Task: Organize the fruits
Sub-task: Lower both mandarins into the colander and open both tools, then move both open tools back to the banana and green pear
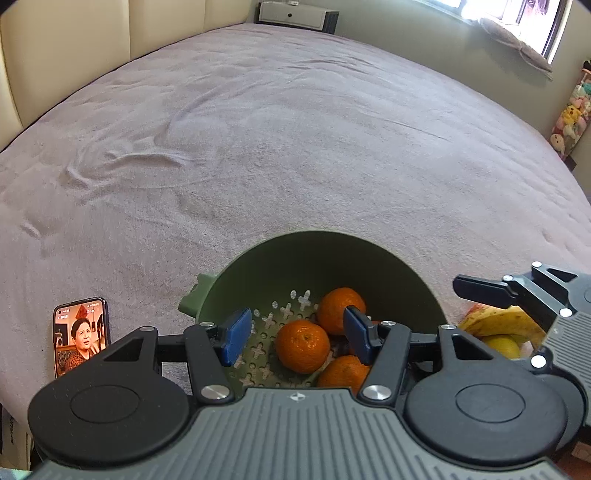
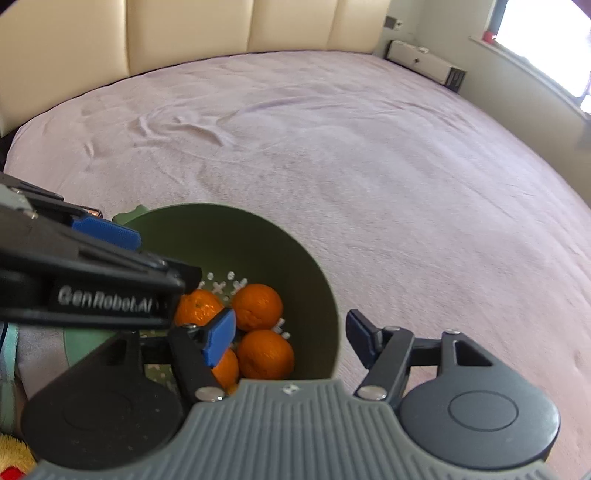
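Observation:
A green colander bowl [image 1: 325, 254] stands on the bed and holds several oranges [image 1: 303, 345]. My left gripper [image 1: 297, 334] is open and empty, its blue pads spread above the bowl on either side of an orange. My right gripper [image 2: 291, 341] is open and empty over the bowl's right rim [image 2: 332, 317]. The oranges [image 2: 264, 354] lie below it. The left gripper's arm [image 2: 92, 284] crosses the left of the right wrist view. The right gripper [image 1: 517, 291] shows at the right of the left wrist view, above a banana [image 1: 498, 321] and a yellow fruit [image 1: 504, 345].
A phone [image 1: 81, 336] with a lit screen lies on the bed left of the bowl. The pink bedcover [image 1: 295, 147] stretches far behind. A padded headboard [image 2: 221, 29] and a white nightstand [image 2: 421, 61] stand at the back. Plush toys [image 1: 570, 114] hang at the right.

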{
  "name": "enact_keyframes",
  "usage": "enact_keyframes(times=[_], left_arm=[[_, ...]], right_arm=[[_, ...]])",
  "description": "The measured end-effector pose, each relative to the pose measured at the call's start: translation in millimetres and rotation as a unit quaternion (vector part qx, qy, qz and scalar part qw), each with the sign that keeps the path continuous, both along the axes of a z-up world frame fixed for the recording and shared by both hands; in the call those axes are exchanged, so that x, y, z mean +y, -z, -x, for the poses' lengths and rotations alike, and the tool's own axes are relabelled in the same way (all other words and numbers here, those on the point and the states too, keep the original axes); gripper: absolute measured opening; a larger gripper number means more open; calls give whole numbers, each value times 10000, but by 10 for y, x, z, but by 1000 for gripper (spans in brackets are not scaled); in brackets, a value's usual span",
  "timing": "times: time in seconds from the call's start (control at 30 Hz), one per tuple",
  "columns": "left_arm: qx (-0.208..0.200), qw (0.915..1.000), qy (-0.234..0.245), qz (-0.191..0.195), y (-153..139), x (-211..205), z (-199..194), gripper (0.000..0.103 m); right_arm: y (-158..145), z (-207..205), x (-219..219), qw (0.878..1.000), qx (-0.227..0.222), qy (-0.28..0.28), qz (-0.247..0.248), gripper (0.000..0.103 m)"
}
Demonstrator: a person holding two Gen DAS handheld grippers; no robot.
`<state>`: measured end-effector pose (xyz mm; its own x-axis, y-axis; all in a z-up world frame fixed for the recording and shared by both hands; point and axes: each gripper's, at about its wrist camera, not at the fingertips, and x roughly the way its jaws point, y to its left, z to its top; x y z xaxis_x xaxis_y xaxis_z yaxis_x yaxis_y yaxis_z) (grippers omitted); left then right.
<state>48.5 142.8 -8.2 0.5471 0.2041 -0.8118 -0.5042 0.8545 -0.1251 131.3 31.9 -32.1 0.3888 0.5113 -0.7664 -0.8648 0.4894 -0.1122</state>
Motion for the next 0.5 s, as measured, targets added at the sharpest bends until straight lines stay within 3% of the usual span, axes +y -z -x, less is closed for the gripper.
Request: enact_keyframes(times=[0.5], left_arm=[[-625,9936,928,-181,-208,-602,102,67]], right_arm=[[-195,308,-978,9883,-115,1477,-359,69]])
